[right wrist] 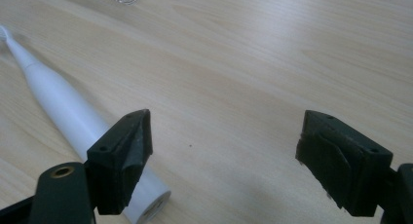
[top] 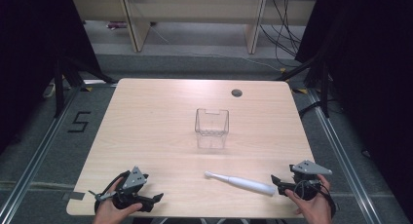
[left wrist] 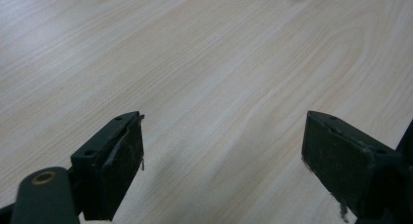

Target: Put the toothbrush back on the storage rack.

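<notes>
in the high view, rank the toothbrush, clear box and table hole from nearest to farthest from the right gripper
1. The white electric toothbrush, lying on the table just to the left of the right gripper, base end toward it.
2. The clear plastic box, mid-table, farther forward and to the left.
3. The round cable hole, near the table's far edge.

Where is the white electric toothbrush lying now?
In the high view, the toothbrush lies flat near the table's front edge, right of centre, between the clear container and the right gripper.
</notes>
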Action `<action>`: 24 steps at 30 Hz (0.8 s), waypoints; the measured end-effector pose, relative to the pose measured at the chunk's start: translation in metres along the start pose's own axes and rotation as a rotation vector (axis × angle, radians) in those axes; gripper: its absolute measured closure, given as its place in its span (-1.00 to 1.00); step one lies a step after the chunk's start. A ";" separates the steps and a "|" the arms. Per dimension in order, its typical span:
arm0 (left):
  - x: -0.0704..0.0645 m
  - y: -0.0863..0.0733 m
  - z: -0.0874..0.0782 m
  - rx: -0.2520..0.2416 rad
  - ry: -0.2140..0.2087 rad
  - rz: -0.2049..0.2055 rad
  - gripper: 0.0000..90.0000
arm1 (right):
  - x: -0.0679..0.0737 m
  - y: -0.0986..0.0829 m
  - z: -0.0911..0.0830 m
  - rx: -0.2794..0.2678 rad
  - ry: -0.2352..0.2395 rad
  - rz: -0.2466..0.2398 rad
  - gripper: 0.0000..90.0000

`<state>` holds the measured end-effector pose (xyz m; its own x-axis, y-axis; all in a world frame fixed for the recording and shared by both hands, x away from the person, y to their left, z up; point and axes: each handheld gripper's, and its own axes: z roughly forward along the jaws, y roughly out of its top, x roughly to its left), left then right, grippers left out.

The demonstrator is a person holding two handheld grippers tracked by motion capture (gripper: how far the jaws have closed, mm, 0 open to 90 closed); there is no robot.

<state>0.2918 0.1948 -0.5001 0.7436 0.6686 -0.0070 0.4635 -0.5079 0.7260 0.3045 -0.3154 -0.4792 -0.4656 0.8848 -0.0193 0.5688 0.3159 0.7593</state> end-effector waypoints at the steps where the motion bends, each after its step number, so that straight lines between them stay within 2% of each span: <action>1: 0.000 0.000 0.000 -0.004 0.000 -0.007 -0.67 | 0.001 0.000 0.000 0.009 0.006 0.009 -0.54; 3: 0.000 0.000 0.000 -0.003 0.000 -0.004 -0.67 | 0.002 0.000 0.000 0.010 -0.001 0.007 -0.54; 4: 0.000 0.000 0.000 -0.003 0.000 -0.003 -0.67 | 0.003 0.000 0.001 0.017 0.016 0.014 -0.54; 5: 0.000 0.000 0.001 -0.001 0.000 -0.003 -0.67 | 0.002 0.001 0.001 0.013 0.017 -0.011 -0.54; 6: -0.001 0.000 0.001 -0.008 0.000 -0.013 -0.67 | 0.002 0.002 0.001 0.014 0.022 -0.015 -0.53; 7: -0.001 0.000 0.002 -0.010 0.007 -0.018 -0.67 | 0.001 0.002 0.002 0.016 0.048 -0.029 -0.53; 9: -0.001 0.000 0.002 -0.010 0.008 -0.017 -0.67 | 0.004 0.004 0.000 0.022 0.038 -0.030 -0.53; 10: -0.001 0.000 0.002 -0.010 0.007 -0.020 -0.67 | 0.006 0.005 0.000 0.029 0.038 0.000 -0.53; 11: -0.001 0.000 0.002 -0.009 0.008 -0.018 -0.67 | 0.004 0.006 0.001 0.018 0.038 -0.046 -0.53; 12: 0.000 0.000 0.002 -0.001 0.010 -0.013 -0.67 | 0.004 0.008 0.001 0.022 0.049 -0.061 -0.52; 13: 0.000 0.000 0.002 -0.004 0.011 -0.017 -0.67 | 0.007 0.009 0.000 0.039 0.051 -0.021 -0.51; 14: -0.001 0.000 0.001 -0.005 0.006 -0.020 -0.67 | 0.006 0.010 0.002 0.037 0.073 -0.047 -0.51; 15: -0.001 0.000 0.001 -0.009 0.003 -0.025 -0.67 | 0.008 0.012 0.001 0.042 0.073 -0.029 -0.51; 16: 0.000 0.000 0.000 0.004 0.003 -0.011 -0.67 | 0.008 0.013 0.001 0.037 0.081 -0.043 -0.51; 17: -0.002 -0.001 0.002 -0.018 0.002 -0.035 -0.67 | 0.010 0.014 0.001 0.038 0.085 -0.028 -0.52; 18: -0.002 -0.001 0.002 -0.019 0.001 -0.038 -0.67 | 0.010 0.016 0.001 0.043 0.094 -0.051 -0.54; 20: -0.002 0.000 0.002 -0.017 0.002 -0.037 -0.67 | 0.010 0.016 0.002 0.041 0.095 -0.057 -0.55; 21: 0.000 0.000 0.000 0.004 0.001 -0.007 -0.67 | 0.013 0.019 0.002 0.035 0.102 -0.073 -0.57; 22: 0.000 0.000 0.000 0.002 0.001 -0.008 -0.67 | 0.015 0.019 0.002 0.048 0.110 -0.066 -0.60; 23: 0.000 0.000 0.000 0.000 0.001 -0.010 -0.67 | 0.014 0.020 0.002 0.046 0.113 -0.091 -0.61; 24: 0.000 0.000 0.000 0.000 0.001 -0.010 -0.67 | 0.016 0.021 0.002 0.043 0.109 -0.086 -0.61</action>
<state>0.2918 0.1947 -0.5004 0.7382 0.6744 -0.0133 0.4709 -0.5011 0.7260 0.3106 -0.2937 -0.4650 -0.5836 0.8120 -0.0106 0.5512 0.4056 0.7292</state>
